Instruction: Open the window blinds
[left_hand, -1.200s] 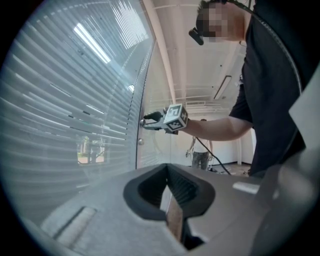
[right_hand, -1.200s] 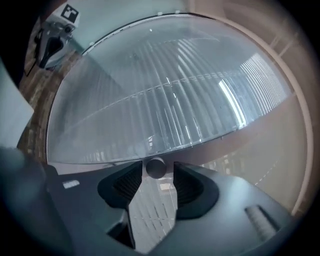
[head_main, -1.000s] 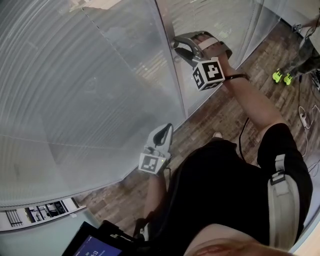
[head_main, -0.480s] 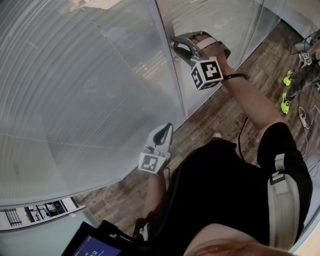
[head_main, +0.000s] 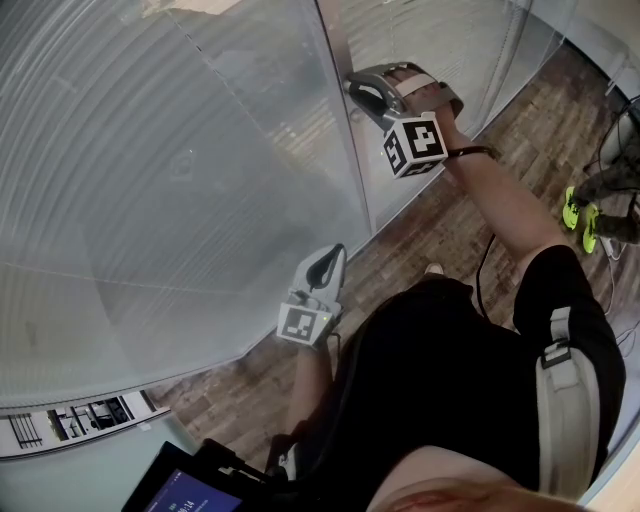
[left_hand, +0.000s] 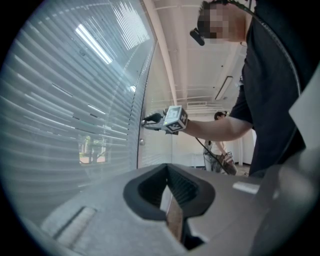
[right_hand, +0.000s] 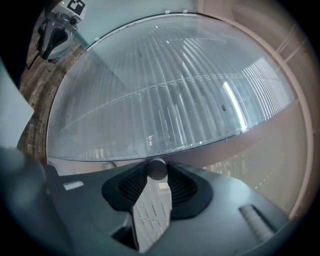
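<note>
The blinds (head_main: 180, 170) hang with their slats closed behind glass, left of a grey frame post (head_main: 350, 150). My right gripper (head_main: 352, 86) is held up against that post. In the right gripper view a small round grey knob (right_hand: 157, 169) sits between the fingertips of the right gripper (right_hand: 157, 171); its jaws are closing and the pads touch the knob's sides. My left gripper (head_main: 330, 256) is lower and nearer me, level, shut, and holds nothing. Its tips (left_hand: 167, 167) point along the blinds (left_hand: 65, 115) towards the right gripper (left_hand: 146, 120).
Wooden floor (head_main: 440, 230) runs along the glass wall. A second person in bright yellow-green shoes (head_main: 578, 215) stands at the right, with cables (head_main: 610, 235) on the floor there. A lit screen (head_main: 185, 492) is at the bottom left. Another small knob (left_hand: 142, 142) sits lower on the post.
The right gripper's jaws have narrowed around the knob. Both hands have kept their places. The bystander's shoes have moved down the head view.
</note>
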